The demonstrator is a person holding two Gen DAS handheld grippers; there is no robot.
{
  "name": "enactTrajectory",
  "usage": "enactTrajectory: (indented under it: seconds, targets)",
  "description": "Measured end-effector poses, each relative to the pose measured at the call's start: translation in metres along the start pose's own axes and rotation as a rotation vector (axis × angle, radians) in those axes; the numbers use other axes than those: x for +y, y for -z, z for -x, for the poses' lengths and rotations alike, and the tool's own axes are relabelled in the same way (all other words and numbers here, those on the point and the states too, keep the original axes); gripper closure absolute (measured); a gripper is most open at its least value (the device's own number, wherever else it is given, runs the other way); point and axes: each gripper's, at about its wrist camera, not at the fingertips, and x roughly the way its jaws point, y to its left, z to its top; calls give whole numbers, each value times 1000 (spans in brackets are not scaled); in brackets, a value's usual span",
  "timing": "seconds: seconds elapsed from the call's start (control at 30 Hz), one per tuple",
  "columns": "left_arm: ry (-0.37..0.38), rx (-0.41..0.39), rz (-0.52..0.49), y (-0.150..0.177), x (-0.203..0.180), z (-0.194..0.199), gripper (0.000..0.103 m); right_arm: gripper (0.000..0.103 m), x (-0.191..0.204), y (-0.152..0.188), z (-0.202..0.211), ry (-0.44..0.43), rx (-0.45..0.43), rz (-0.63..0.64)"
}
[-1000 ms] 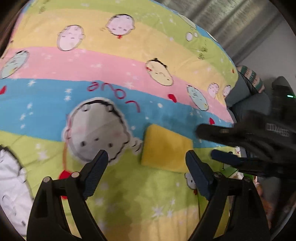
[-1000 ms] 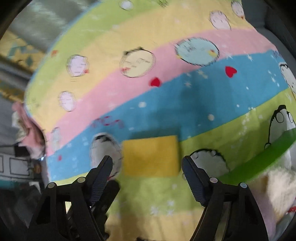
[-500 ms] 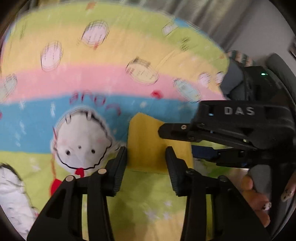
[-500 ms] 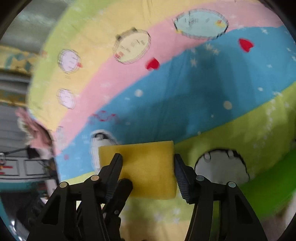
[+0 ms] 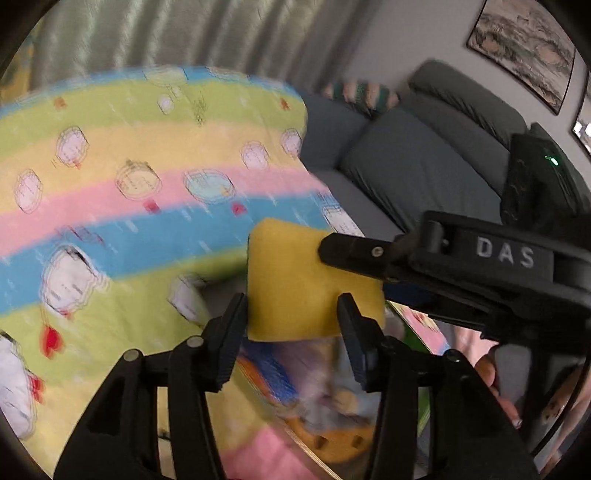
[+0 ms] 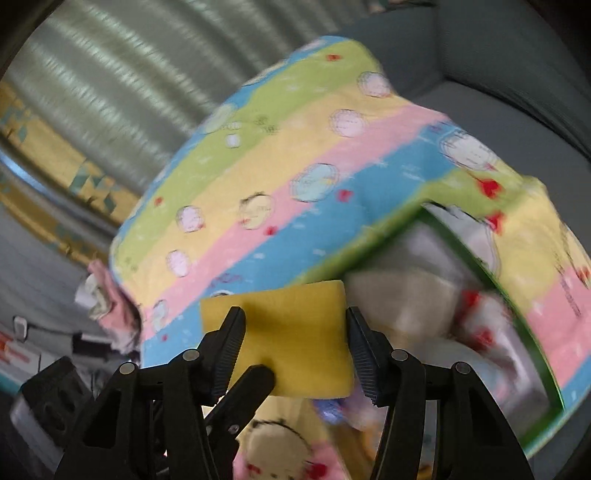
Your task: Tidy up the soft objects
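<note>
A yellow sponge block (image 5: 295, 288) hangs in the air just above a rainbow-striped cartoon blanket (image 5: 129, 229). Both grippers have it. My left gripper (image 5: 291, 306) clamps the sponge's lower edge between its pads, and its jaws are opening slightly with the sponge still between them. One finger (image 5: 354, 253) of the right gripper reaches in from the right over the sponge's upper corner. In the right wrist view the sponge (image 6: 295, 325) fills the gap of my right gripper (image 6: 294, 317), pads pressed on both its sides. The blanket (image 6: 295, 155) lies behind it. The left gripper's finger (image 6: 251, 384) shows below the sponge.
A grey sofa (image 5: 406, 166) runs along the wall at the right, with a framed picture (image 5: 524, 48) above it. Grey curtains (image 5: 184, 33) hang behind the blanket. A pink cloth heap (image 6: 110, 306) lies off the blanket's left end. Blurred bright fabric lies under the grippers. A person's hand (image 5: 491, 373) holds the right gripper.
Both grippers closed on the yellow sponge where it lay on the blanket, then lifted it up and back. The sofa and curtains have come into view.
</note>
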Motion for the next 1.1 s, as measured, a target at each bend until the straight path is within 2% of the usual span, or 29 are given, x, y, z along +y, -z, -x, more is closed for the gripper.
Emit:
enactTrajectory:
  seconds: [0.07, 0.17, 0.23, 0.3, 0.37, 0.5, 0.73, 0.83, 1.0, 1.1]
  targets:
    - [26, 51, 13, 9, -4, -15, 55, 45, -21, 8, 0, 49, 0, -23]
    - [13, 91, 20, 19, -9, -28, 52, 45, -35, 13, -7, 76, -10, -38]
    - [18, 123, 26, 22, -10, -29, 46, 40, -35, 15, -1, 79, -52, -16]
    - [24, 122, 41, 23, -11, -26, 30, 24, -35, 17, 11, 77, -87, -4]
    - [23, 97, 49, 25, -12, -16, 24, 22, -32, 23, 27, 101, -146, 19]
    - [6, 76, 55, 31, -18, 4, 23, 22, -24, 37, 61, 167, -257, 58]
    - [-10, 41, 32, 53, -35, 46, 19, 21, -23, 79, 110, 208, -359, 79]
    - [-23, 23, 14, 64, -43, 61, 16, 21, -24, 97, 120, 237, -384, 79]
    - [-48, -4, -31, 80, -54, 80, 16, 21, -27, 125, 128, 268, -395, 66]
    - [-86, -12, -54, 88, -59, 85, 16, 21, -28, 139, 131, 282, -402, 55]
